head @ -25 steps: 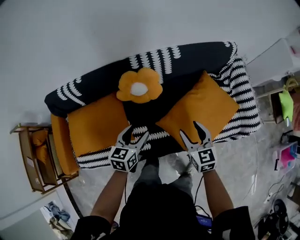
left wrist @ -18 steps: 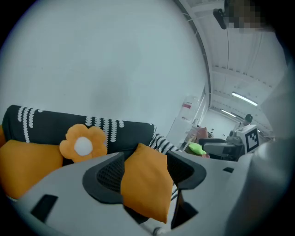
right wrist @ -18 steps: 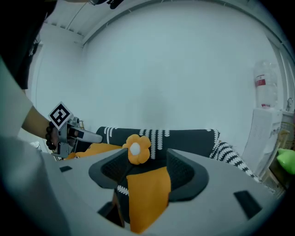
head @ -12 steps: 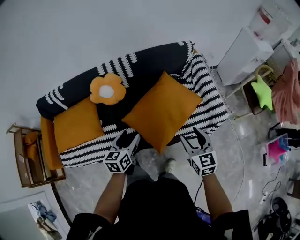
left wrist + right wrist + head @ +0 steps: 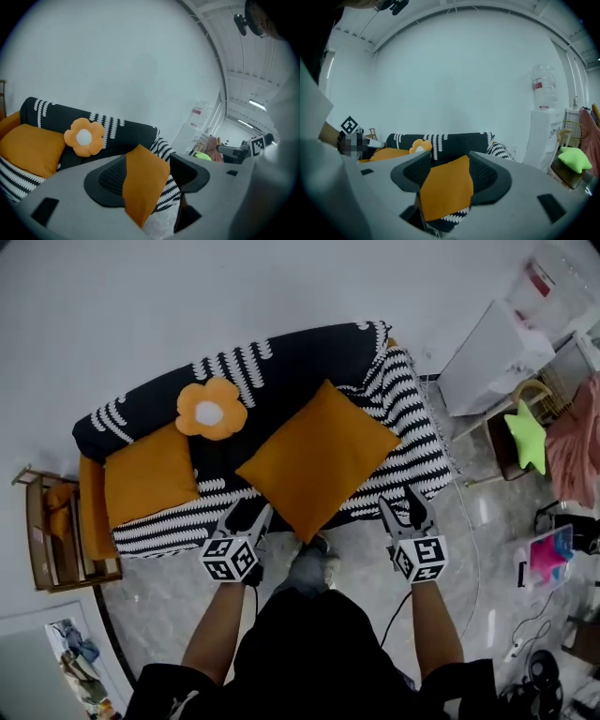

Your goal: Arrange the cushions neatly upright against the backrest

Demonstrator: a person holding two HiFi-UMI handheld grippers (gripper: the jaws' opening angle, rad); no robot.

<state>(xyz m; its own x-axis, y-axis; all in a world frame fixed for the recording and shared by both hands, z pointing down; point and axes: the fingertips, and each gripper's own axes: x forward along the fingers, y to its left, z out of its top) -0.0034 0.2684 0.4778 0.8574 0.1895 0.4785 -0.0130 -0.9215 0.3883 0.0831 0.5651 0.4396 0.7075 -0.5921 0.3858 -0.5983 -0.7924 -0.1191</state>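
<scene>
Left gripper (image 5: 248,512) and right gripper (image 5: 403,507) both spread, nothing pinched. Big orange cushion (image 5: 319,457) sits cornerwise mid-sofa (image 5: 281,357), apart from both. My jaws cut off its sides in the gripper views. Can't tell if it leans on the backrest. Flower cushion (image 5: 211,409) against backrest, second orange cushion (image 5: 150,474) at left end.

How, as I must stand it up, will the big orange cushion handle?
The big orange cushion looks plump: probably soft, light. Pinched at one corner it would likely sag. Its corner seems to overhang the sofa; a push may tip it off.
</scene>
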